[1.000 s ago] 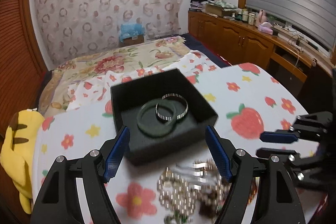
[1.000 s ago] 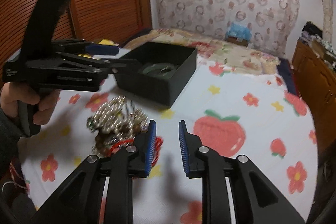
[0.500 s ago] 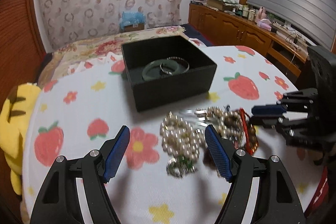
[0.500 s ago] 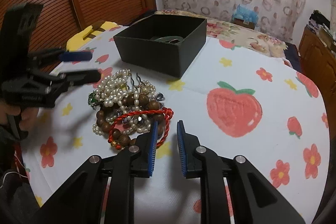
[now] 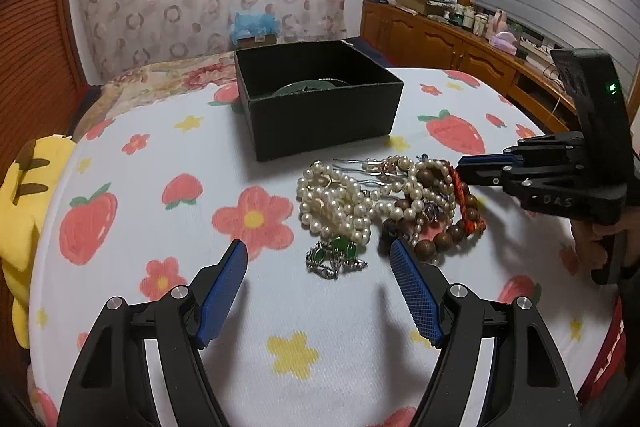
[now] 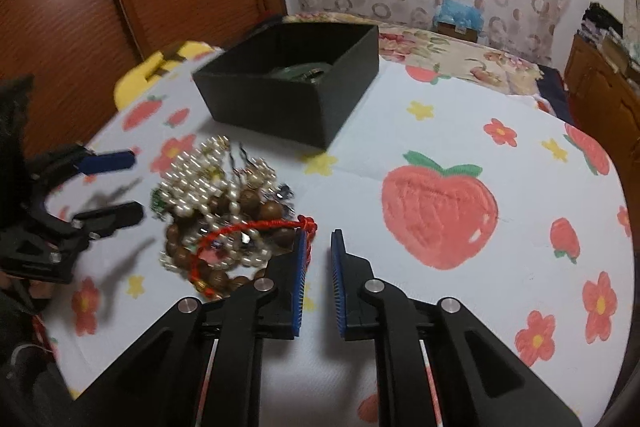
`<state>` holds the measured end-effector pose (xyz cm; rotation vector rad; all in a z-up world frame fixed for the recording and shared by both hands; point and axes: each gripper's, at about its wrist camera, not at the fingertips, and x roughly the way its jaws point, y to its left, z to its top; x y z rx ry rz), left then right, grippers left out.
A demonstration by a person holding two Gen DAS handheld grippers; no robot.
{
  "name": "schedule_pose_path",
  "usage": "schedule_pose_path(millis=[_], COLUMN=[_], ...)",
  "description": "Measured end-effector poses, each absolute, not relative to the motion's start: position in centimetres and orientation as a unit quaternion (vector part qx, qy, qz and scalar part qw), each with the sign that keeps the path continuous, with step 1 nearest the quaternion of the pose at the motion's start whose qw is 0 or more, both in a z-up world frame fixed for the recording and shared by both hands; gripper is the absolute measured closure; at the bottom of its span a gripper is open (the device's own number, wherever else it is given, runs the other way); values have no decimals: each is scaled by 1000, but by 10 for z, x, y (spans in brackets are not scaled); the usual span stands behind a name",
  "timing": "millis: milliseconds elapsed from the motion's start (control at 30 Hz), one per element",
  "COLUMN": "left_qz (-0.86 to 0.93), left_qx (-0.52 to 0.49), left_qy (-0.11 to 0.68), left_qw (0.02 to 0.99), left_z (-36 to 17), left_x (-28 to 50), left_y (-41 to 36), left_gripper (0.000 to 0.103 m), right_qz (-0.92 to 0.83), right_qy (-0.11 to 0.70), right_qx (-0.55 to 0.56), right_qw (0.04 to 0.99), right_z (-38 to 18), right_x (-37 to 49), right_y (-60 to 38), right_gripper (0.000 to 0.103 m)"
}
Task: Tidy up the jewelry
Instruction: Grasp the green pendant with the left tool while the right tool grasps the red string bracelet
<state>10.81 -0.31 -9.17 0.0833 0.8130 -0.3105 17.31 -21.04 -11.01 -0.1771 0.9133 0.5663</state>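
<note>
Left hand-held gripper [image 5: 316,253] has dropped back from the black cardboard box [image 5: 320,123], jaws apart, over the tangled bead-and-pearl jewelry heap [image 5: 384,203]. Right hand-held gripper [image 6: 318,241] is closing, empty, beside it; another pick looks next.

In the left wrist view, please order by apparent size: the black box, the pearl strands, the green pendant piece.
1. black box, largest, although it sits farthest from the camera.
2. pearl strands.
3. green pendant piece, smallest, although nearest.
</note>
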Motion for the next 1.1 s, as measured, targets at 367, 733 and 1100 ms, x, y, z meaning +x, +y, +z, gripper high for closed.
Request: schedule_pose_path(millis=[367, 733, 1100], left_qz=[-150, -164, -155], left_qx=[43, 49, 43], left_qy=[406, 418, 416], left_qw=[900, 892, 895], left_z=[-99, -104, -104], left_x=[105, 114, 118], left_y=[-1, -7, -8], left_gripper=[32, 60, 85], right_qz=[261, 243, 246], right_qy=[426, 417, 418], right_qx=[-124, -129, -122], right_qw=[857, 866, 866], right_z=[-110, -112, -112], right_x=[172, 174, 173], right_y=[-205, -215, -214], right_gripper=[100, 100, 99])
